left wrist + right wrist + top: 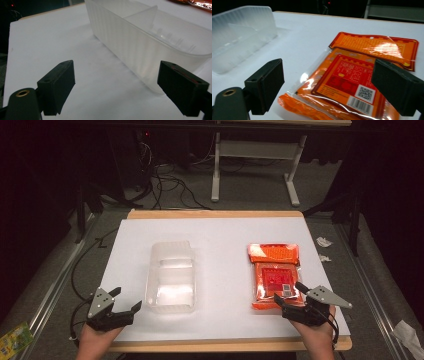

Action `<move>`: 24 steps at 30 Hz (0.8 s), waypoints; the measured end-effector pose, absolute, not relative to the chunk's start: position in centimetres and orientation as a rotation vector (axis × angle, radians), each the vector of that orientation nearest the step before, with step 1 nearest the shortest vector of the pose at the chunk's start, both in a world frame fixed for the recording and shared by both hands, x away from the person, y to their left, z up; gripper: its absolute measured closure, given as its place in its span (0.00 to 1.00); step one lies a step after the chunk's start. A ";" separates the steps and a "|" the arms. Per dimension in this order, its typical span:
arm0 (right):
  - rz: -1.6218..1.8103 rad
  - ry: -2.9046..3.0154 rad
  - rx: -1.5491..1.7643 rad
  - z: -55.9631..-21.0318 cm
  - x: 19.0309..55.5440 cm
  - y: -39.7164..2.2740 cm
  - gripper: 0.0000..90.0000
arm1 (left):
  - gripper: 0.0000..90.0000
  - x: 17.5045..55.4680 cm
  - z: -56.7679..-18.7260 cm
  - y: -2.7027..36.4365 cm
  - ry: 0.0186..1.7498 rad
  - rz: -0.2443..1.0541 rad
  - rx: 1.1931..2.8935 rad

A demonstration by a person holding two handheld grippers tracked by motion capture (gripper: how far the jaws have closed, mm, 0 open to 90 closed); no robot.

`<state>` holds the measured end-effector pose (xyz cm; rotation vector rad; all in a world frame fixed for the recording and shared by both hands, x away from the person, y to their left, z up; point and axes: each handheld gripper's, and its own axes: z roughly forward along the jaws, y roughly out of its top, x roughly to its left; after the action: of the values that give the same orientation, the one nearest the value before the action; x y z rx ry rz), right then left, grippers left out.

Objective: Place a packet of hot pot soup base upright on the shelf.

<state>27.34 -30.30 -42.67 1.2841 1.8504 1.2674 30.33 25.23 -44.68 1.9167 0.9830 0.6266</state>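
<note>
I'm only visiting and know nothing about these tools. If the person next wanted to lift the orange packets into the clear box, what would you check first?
1. Right gripper open: ok, jaws spread.
2. Orange packets between its jaws: ok, near end lies in the gap.
3. Clear box free of contents: ok, both compartments look bare.
4. Left gripper clear of the box: ok, open and beside it.
5. White table top between packets and box free: ok.
6. Packets stuck together: cannot tell.
</note>
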 end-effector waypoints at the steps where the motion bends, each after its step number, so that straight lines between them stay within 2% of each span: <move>1: 1.246 1.844 1.284 -42.9 27.3 -30.3 0.13 | 0.17 30.3 -44.8 24.9 0.982 0.630 1.928; 8: 1.216 1.827 1.348 -44.5 27.2 -31.1 0.12 | 0.18 30.5 -45.4 24.0 0.959 0.635 1.963; 14: 1.237 1.811 1.376 -45.1 28.4 -31.3 0.13 | 0.17 30.8 -45.6 26.1 1.079 0.626 1.823; 22: 1.209 1.838 1.367 -45.3 29.3 -30.6 0.14 | 0.17 31.4 -45.9 27.8 1.139 0.629 1.778; 24: 1.205 1.828 1.357 -45.3 29.4 -30.7 0.15 | 0.18 32.2 -45.6 27.9 1.151 0.594 1.753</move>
<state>29.39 -30.73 -45.30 1.3574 1.8282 1.2047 32.21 27.86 -45.58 1.7530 1.1510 0.5938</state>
